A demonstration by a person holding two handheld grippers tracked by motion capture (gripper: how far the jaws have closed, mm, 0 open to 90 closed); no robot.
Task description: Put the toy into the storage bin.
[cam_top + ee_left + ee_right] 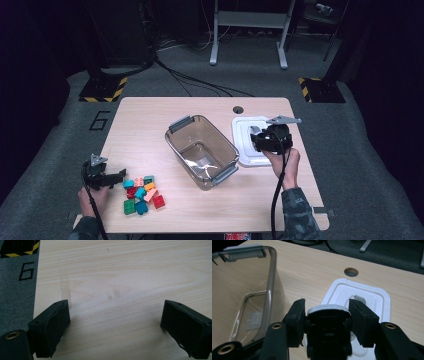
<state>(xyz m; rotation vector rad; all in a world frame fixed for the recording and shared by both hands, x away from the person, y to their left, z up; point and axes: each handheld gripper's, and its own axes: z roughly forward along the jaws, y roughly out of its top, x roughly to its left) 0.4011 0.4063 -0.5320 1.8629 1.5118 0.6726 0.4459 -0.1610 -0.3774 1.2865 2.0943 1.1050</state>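
Observation:
My right gripper (261, 138) hangs above the white lid (244, 126), shut on a small toy car (328, 325) with a white body and a black underside with wheels. In the right gripper view both pads press the car's sides, with my right gripper (327, 312) over the lid (377, 297). A clear plastic bin (220, 136) with grey handles stands mid-table, left of that gripper; it holds no toys. My left gripper (119, 176) rests low at the table's left front, open, beside a pile of coloured bricks (142, 194). In its own view my left gripper (116, 306) has bare wood between the jaws.
The bin's rim (270, 277) rises close on the left in the right gripper view. A cable hole (238, 109) sits behind the lid. Grey carpet with a painted "6" (100, 120) lies off the table's left edge.

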